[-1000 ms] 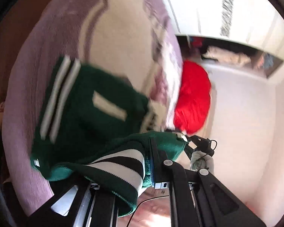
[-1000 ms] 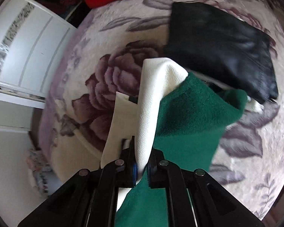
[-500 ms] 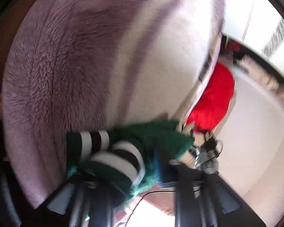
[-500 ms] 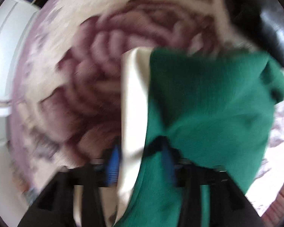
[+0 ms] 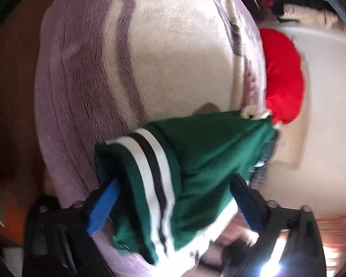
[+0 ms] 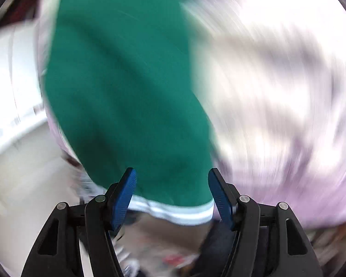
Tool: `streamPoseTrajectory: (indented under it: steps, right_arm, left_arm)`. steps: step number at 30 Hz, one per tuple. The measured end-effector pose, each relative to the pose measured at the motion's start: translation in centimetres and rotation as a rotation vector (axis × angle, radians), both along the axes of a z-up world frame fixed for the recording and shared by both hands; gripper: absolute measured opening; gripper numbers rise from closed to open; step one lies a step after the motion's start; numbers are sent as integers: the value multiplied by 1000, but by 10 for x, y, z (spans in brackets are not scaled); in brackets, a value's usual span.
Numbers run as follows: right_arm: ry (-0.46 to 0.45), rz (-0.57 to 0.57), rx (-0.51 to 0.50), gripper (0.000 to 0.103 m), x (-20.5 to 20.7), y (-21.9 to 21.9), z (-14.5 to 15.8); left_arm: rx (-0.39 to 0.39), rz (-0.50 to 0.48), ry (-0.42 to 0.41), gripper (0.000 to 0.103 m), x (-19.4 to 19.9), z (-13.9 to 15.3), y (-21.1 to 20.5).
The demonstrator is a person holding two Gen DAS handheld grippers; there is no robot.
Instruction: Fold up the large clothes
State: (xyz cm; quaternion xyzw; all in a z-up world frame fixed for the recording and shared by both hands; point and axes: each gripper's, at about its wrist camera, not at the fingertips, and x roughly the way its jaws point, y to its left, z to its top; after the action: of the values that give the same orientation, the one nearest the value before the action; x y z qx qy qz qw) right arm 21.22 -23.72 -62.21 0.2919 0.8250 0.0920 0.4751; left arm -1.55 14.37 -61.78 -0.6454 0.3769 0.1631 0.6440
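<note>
Garment: the green knitted jacket with white and black striped trim lies on the fluffy lilac and cream flowered blanket of the bed, near the edge of the bed. In the right wrist view the same green cloth fills the middle, and its white hem is toward the camera.

Left tongs: the jaws are opening. The striped part of the jacket is between the blue pads, but they do not press on it, so I judge it is released.

Right tongs: the jaws are also opening and stand wide apart. The green cloth and its hem are seen between them, free of the pads.

Step in hand: I judge it is the letting go after a fold was laid down.

How to do it well: draw both tongs straight back, away from the cloth, so that no pad catches the trim and pulls the fold open again. Then check that the edges lie even.

Nearby: a red soft bundle lies beyond the bed; keep the jacket apart from it.

Doubt: the right wrist view is much blurred, so the exact lie of the fold I cannot tell.
</note>
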Motion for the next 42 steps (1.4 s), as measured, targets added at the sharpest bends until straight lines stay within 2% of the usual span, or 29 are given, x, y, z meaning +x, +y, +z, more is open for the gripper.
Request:
streamPoseTrajectory:
  steps: [1, 2, 4, 7, 8, 9, 11, 16, 19, 22, 24, 25, 26, 28, 29, 30, 32, 35, 36, 37, 38, 39, 40, 41, 42]
  right_arm:
    - [91, -115, 17, 67, -39, -19, -23]
    - [151, -224, 53, 67, -72, -31, -41]
    - [240, -405, 146, 67, -120, -38, -71]
    - [221, -550, 245, 66, -154, -34, -87]
    - [177, -600, 261, 49, -158, -33, -85]
    - [124, -628, 274, 5, -159, -32, -81]
    - [51, -610, 232, 6, -161, -29, -68]
    - [-14, -502, 151, 4, -174, -13, -37]
    - [-28, -456, 85, 4, -181, -4, -32]
    - [-14, -415, 16, 4, -179, 8, -47]
    - [-13, -404, -13, 4, -179, 16, -52]
    - [-29, -376, -27, 5, -178, 18, -49]
    - [-46, -347, -18, 7, -176, 24, -44]
    - [-33, -356, 68, 12, -173, 23, -40]
    - [-21, -362, 89, 27, -170, 22, -39]
    - [-11, -378, 112, 46, -172, 16, -39]
    - [-11, -457, 138, 57, -177, 0, -38]
    - [42, -537, 189, 59, -182, -4, -56]
    - [46, -578, 207, 46, -185, -4, -61]
    - [37, -588, 215, 27, -185, 0, -64]
    - [20, -554, 194, 6, -183, 8, -64]
    - [-4, -550, 190, 5, -183, 11, -59]
    - [-14, -535, 172, 5, -183, 16, -55]
    - [-15, -506, 147, 5, -185, 19, -48]
    - [-16, -491, 131, 4, -183, 23, -43]
  left_arm:
    - [34, -19, 18, 26, 2, 3, -3]
    - [66, -47, 63, 11, 6, 3, -5]
    - [101, -44, 59, 7, 8, 2, -6]
    - [112, -40, 50, 5, 1, 2, -3]
    - [126, -47, 54, 5, -1, 6, -2]
    - [132, -54, 50, 5, -5, 8, 1]
    - [145, -63, 54, 4, -12, 12, 7]
    - [136, -66, 84, 4, -12, 1, 33]
    - [75, -69, 104, 4, -4, -28, 47]
    - [0, -68, 99, 4, -6, -39, 57]
    - [-19, -78, 71, 8, -7, -30, 57]
    - [-18, -89, 55, 18, -9, -23, 57]
    - [-22, -98, 16, 47, -11, -12, 56]
    - [-15, -106, -29, 94, -17, 4, 55]
    - [-6, -109, -69, 95, -20, 13, 53]
    - [1, -123, -83, 95, -20, 18, 52]
    - [17, -183, -81, 95, -15, 22, 47]
    - [21, -262, -57, 95, -3, 13, 34]
    - [12, -277, -56, 95, -1, 6, 30]
    - [14, -288, -49, 94, 3, 1, 25]
    - [16, -307, -41, 93, 10, -6, 18]
    - [17, -320, -39, 88, 16, -9, 14]
    - [28, -333, -29, 60, 22, -12, 11]
    - [41, -345, -13, 22, 27, -15, 8]
    - [55, -357, 12, 13, 31, -18, 5]
